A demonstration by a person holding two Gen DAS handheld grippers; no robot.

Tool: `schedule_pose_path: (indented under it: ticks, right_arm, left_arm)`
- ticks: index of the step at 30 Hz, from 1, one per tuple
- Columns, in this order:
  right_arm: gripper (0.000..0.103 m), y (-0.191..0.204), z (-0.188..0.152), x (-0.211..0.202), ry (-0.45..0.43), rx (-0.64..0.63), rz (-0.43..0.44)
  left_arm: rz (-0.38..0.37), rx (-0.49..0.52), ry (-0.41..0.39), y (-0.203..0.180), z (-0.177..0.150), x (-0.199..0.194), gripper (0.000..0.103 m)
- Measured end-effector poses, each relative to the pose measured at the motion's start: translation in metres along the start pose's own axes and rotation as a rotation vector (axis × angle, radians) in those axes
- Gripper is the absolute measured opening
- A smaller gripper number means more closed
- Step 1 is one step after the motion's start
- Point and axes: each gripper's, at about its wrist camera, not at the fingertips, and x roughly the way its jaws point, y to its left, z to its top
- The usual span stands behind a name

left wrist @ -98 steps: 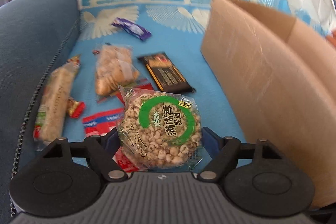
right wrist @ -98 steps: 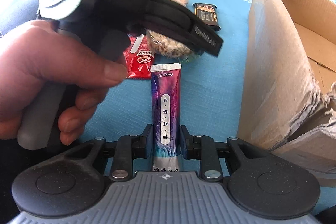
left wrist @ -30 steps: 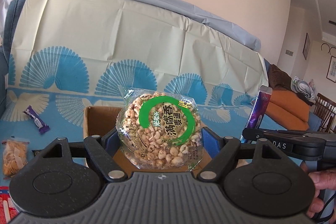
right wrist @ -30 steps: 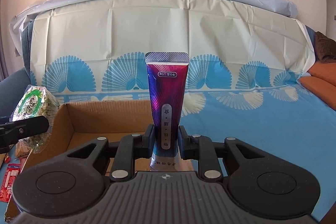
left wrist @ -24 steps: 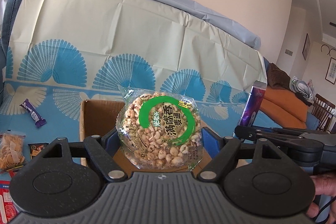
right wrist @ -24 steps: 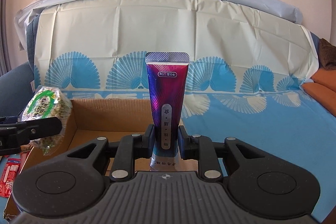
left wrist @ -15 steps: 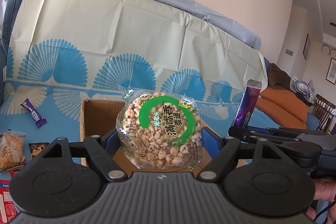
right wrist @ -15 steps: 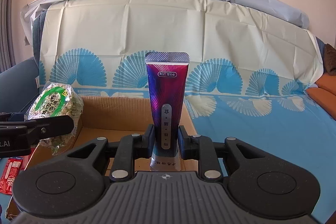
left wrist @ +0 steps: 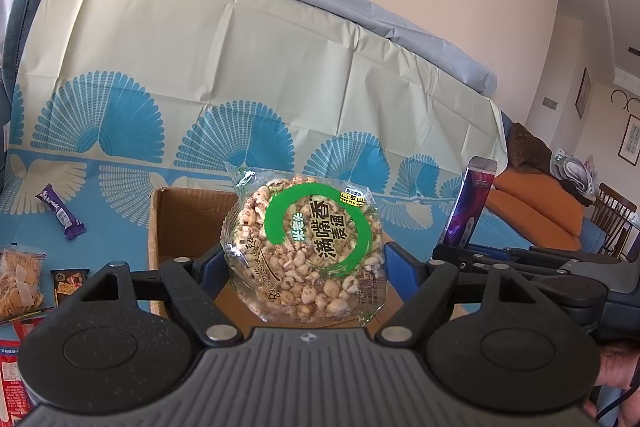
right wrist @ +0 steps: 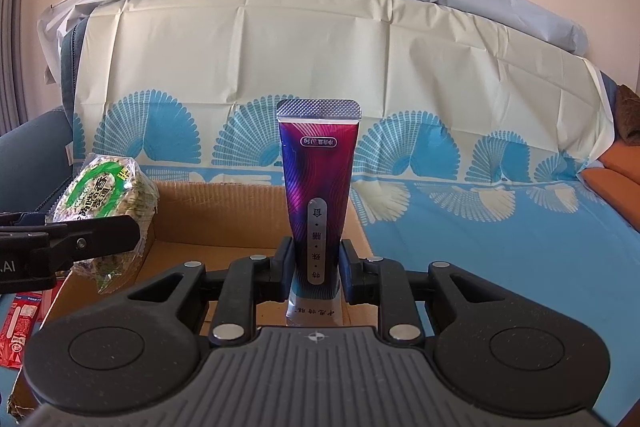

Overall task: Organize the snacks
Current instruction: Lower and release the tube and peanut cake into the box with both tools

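My left gripper [left wrist: 304, 263] is shut on a round puffed-grain snack pack [left wrist: 304, 247] with a green ring label, held above the open cardboard box [left wrist: 180, 223]. My right gripper [right wrist: 316, 267] is shut on the lower end of a tall purple snack pouch [right wrist: 318, 187], upright over the same cardboard box [right wrist: 224, 211]. In the right wrist view the left gripper's finger [right wrist: 80, 237] and the round pack [right wrist: 108, 199] hang at the box's left side. In the left wrist view the purple pouch [left wrist: 470, 203] and the right gripper show at right.
Loose snacks lie on the blue sofa cover left of the box: a purple bar [left wrist: 60, 213], a clear bag of crackers [left wrist: 18, 277], a dark packet [left wrist: 68, 279] and red sachets [right wrist: 18, 323]. The sofa back [right wrist: 320, 47] rises behind. A hand [left wrist: 616, 367] shows at right.
From 3.3 s ago both grippers have lifted their snacks off the sofa seat to above the box. Over the last second the right gripper has edged closer to the left one.
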Motion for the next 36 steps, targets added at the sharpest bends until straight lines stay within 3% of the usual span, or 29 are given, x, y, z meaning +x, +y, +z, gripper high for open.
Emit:
schedule_pose_path:
  ticks: [9,11,12,13,22,25,27,30,36]
  right_arm:
    - [0.025,0.0,0.0,0.0,0.002,0.002,-0.003]
    - [0.036,0.001,0.001,0.0,0.002,-0.002,-0.013]
    - [0.051,0.003,0.001,0.0,0.0,-0.004,-0.021]
    - [0.058,0.003,0.001,0.0,-0.003,-0.005,-0.024]
    - [0.059,0.007,0.001,0.002,-0.006,-0.012,-0.056]
    - [0.058,0.012,0.001,-0.001,-0.022,-0.012,-0.06]
    - [0.058,0.015,0.0,-0.003,-0.033,-0.006,-0.058]
    - [0.058,0.02,0.001,-0.007,-0.061,0.006,-0.054]
    - [0.058,0.038,0.002,-0.022,-0.141,0.03,-0.035]
  left_arm:
    - [-0.036,-0.013,0.0,-0.001,0.0,-0.001,0.086]
    - [-0.053,-0.017,0.003,0.0,0.0,-0.001,0.093]
    - [-0.058,-0.018,0.002,-0.001,0.0,-0.001,0.096]
    - [-0.06,-0.017,0.001,-0.001,0.0,-0.001,0.097]
    - [-0.031,0.013,-0.062,-0.003,-0.001,-0.009,0.095]
    - [-0.028,0.03,-0.071,-0.001,-0.001,-0.014,0.08]
    - [-0.037,0.031,-0.066,0.002,-0.001,-0.017,0.063]
    - [-0.03,0.037,-0.069,0.01,0.001,-0.028,0.046]
    - [-0.004,0.007,-0.036,0.043,0.011,-0.057,0.04]
